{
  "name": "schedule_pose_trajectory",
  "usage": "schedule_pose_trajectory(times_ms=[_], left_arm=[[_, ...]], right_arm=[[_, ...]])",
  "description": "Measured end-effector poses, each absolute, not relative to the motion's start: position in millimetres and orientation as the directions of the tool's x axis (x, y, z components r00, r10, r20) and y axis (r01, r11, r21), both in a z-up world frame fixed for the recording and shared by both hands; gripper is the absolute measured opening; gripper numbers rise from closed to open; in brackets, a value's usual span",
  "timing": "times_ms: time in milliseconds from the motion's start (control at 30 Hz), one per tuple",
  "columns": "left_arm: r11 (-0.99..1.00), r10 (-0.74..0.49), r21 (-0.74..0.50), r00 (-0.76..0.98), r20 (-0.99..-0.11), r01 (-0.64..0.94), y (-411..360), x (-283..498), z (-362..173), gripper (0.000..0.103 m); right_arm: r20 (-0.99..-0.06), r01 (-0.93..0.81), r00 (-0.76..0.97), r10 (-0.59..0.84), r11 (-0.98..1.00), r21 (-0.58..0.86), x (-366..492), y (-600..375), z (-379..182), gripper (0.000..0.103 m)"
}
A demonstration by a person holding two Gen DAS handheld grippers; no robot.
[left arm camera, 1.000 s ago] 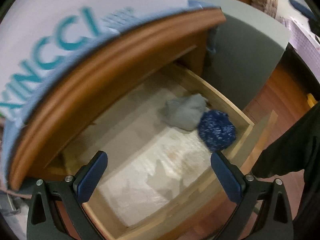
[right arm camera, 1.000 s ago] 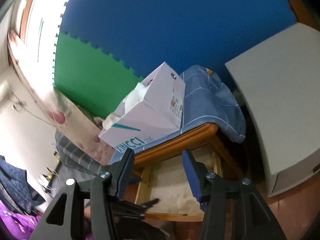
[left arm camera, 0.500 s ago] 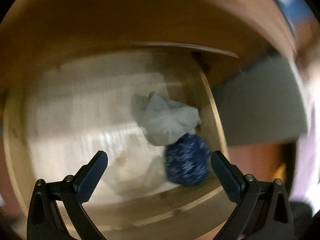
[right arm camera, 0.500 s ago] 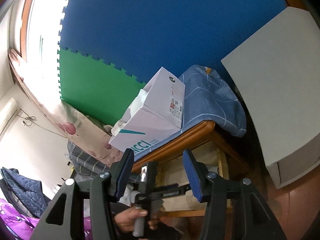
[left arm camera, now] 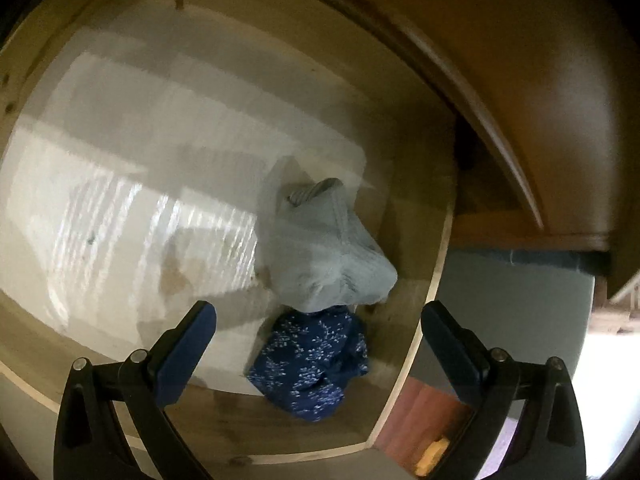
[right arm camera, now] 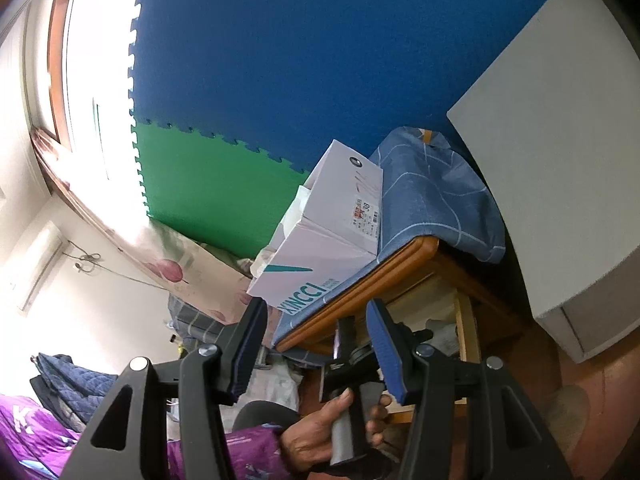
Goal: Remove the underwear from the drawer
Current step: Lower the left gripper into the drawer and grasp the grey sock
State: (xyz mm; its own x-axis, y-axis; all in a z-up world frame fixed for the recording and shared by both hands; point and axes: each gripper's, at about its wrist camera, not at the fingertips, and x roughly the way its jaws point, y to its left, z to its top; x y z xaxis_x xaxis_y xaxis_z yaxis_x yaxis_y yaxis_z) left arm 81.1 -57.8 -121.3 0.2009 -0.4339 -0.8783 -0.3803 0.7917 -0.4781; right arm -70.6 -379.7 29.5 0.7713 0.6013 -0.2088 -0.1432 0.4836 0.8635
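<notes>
In the left wrist view the open wooden drawer [left arm camera: 434, 280] holds two crumpled garments near its right wall: a pale grey one [left arm camera: 328, 260] and, in front of it, a dark blue one with white flecks [left arm camera: 312, 364]. My left gripper [left arm camera: 318, 334] hangs open above them, the blue garment showing between its fingers without contact. In the right wrist view my right gripper [right arm camera: 318, 346] stands open in the air with nothing between its jaws. Beyond it a hand [right arm camera: 320, 436] holds the left gripper's handle over the drawer [right arm camera: 464, 324].
A wooden nightstand [right arm camera: 384, 276] carries a blue checked cloth [right arm camera: 432, 196] and a white shoebox [right arm camera: 328, 236]. A grey cabinet [right arm camera: 560, 140] stands at its right. Blue and green foam mats [right arm camera: 280, 60] cover the wall. The drawer floor has a pale liner [left arm camera: 140, 200].
The left gripper has rolled and sunk into the drawer; the garments now lie just under its fingers. In the right wrist view the left gripper and hand came into sight.
</notes>
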Motion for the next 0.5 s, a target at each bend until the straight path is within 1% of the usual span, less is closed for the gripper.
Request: schedule_pose_trajectory(times_ms=[100, 167, 200, 267, 367, 500], left_arm=[[0.771, -0.422, -0.471, 0.210, -0.882, -0.429, -62.1, 81.3, -125.1, 0.101], [0.733, -0.424, -0.467, 0.205, -0.882, -0.494, -56.4, 80.5, -133.6, 0.101], [0.682, -0.427, -0.475, 0.224, -0.876, -0.556, -53.5, 76.1, -138.2, 0.101], [0.634, -0.411, -0.482, 0.265, -0.872, -0.604, -52.5, 73.8, -140.3, 0.101], [0.663, -0.387, -0.441, 0.227, -0.894, -0.605, -59.5, 81.8, -146.2, 0.101], [0.601, -0.412, -0.435, 0.206, -0.888, -0.670, -62.4, 86.8, -160.2, 0.101]], right_arm=[[-0.179, -0.150, 0.768, 0.615, 0.444, 0.883, -72.4, -385.5, 25.8, 0.053], [-0.163, -0.149, 0.764, 0.624, 0.417, 0.897, -72.6, -388.4, 22.8, 0.053], [-0.154, -0.151, 0.761, 0.630, 0.403, 0.903, -72.5, -389.7, 21.4, 0.053], [-0.134, -0.153, 0.759, 0.637, 0.375, 0.914, -73.5, -393.5, 18.6, 0.054], [-0.107, -0.155, 0.763, 0.637, 0.342, 0.927, -75.9, -399.5, 15.4, 0.054], [-0.080, -0.148, 0.769, 0.635, 0.298, 0.943, -77.2, -406.6, 9.2, 0.059]])
